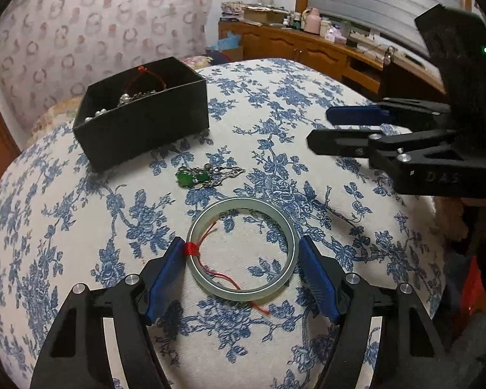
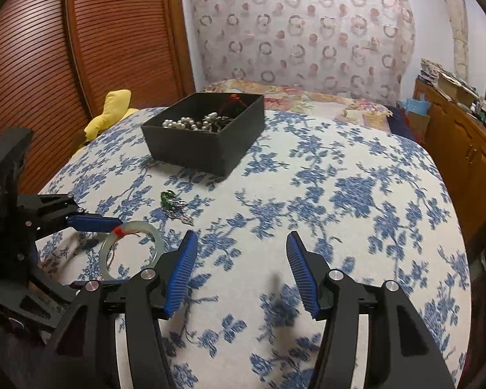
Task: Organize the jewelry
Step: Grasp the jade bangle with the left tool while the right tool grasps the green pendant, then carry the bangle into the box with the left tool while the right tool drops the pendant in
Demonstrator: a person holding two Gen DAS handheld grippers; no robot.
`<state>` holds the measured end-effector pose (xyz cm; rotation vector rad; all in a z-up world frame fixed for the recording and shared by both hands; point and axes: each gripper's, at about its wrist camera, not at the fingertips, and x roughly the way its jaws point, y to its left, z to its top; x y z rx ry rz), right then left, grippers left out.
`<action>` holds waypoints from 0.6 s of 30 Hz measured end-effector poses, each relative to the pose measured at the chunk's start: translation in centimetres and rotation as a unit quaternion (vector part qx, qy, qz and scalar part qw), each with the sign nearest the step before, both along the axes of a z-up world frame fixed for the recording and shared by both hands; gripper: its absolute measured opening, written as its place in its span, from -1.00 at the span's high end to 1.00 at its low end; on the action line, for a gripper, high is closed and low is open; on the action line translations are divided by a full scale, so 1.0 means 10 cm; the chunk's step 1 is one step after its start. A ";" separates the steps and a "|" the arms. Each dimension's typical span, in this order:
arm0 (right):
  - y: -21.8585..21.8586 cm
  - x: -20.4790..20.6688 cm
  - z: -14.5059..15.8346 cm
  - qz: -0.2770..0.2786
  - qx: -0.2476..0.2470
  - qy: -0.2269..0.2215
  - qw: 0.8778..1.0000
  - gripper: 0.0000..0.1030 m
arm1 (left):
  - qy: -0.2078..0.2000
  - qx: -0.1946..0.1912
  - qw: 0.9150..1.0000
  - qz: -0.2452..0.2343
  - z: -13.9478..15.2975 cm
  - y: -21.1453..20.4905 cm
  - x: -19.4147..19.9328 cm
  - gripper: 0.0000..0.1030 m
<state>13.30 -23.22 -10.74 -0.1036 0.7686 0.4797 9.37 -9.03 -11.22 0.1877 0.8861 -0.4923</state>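
blue-flowered bedspread [image 1: 275,103], left hand-held gripper [image 1: 241,259] seemingly clamped on pale bangle [image 1: 243,246], right hand-held gripper [image 2: 241,272] released, empty

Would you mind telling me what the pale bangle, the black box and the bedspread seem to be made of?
Bangle: likely jade or glass; pale green, translucent, polished, with red thread wound around one spot.
Black box: probably cardboard or covered board; matte, thin straight walls, open top.
Bedspread: woven cloth, seemingly cotton; matte white with blue floral print and a visible weave.
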 end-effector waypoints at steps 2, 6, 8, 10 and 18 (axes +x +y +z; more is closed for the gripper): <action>0.08 0.04 -0.01 0.009 -0.002 0.003 1.000 -0.15 | -0.005 -0.006 1.000 0.011 0.03 0.10 0.00 -0.33; 0.28 0.13 -0.03 0.036 -0.008 0.007 0.999 -0.10 | -0.011 -0.023 0.999 0.037 0.10 0.32 0.05 -0.33; 0.39 0.17 -0.05 0.052 -0.013 0.014 0.998 -0.01 | -0.015 -0.024 0.998 0.048 0.13 0.40 0.07 -0.33; 0.50 0.21 -0.07 0.066 -0.018 0.019 0.997 0.07 | -0.018 -0.024 0.998 0.055 0.14 0.47 0.08 -0.33; 0.96 0.39 -0.18 0.113 -0.059 0.030 0.991 0.27 | -0.024 -0.030 0.995 0.090 0.17 0.76 0.15 -0.33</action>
